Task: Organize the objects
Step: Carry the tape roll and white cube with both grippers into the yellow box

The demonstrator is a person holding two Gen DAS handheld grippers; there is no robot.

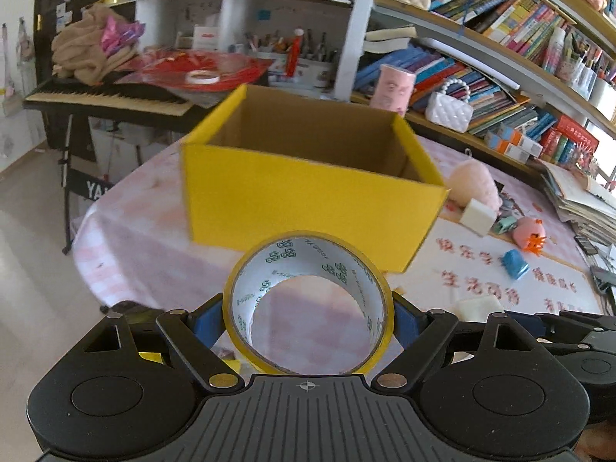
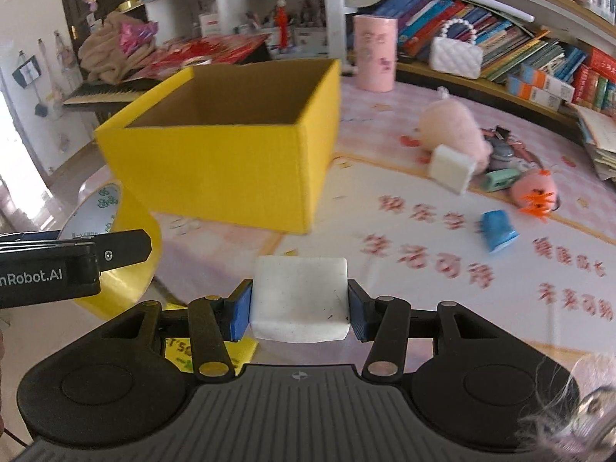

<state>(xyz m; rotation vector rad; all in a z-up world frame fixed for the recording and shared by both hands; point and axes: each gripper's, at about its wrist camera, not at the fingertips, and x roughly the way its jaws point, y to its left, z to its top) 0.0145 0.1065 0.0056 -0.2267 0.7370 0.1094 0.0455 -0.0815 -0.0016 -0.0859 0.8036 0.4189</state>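
A roll of yellow-edged tape (image 1: pixel 338 265) stands on edge between the blue pads of my left gripper (image 1: pixel 308 319), which is shut on it. It also shows in the right wrist view as the tape roll (image 2: pixel 104 208), low on the left. My right gripper (image 2: pixel 300 308) is shut on a white foam block (image 2: pixel 300 285). An open yellow cardboard box (image 1: pixel 308 208) stands on the pink tablecloth just ahead of both grippers; what shows of the box's (image 2: pixel 215 169) inside holds nothing.
On the cloth right of the box lie a pink plush (image 2: pixel 454 127), another white block (image 2: pixel 450 169), a green toy car (image 2: pixel 500 179), a blue toy car (image 2: pixel 496 231) and a pink spiky toy (image 2: pixel 535 192). A pink cylinder (image 2: pixel 375 54), bookshelves and a keyboard (image 1: pixel 107 96) stand behind.
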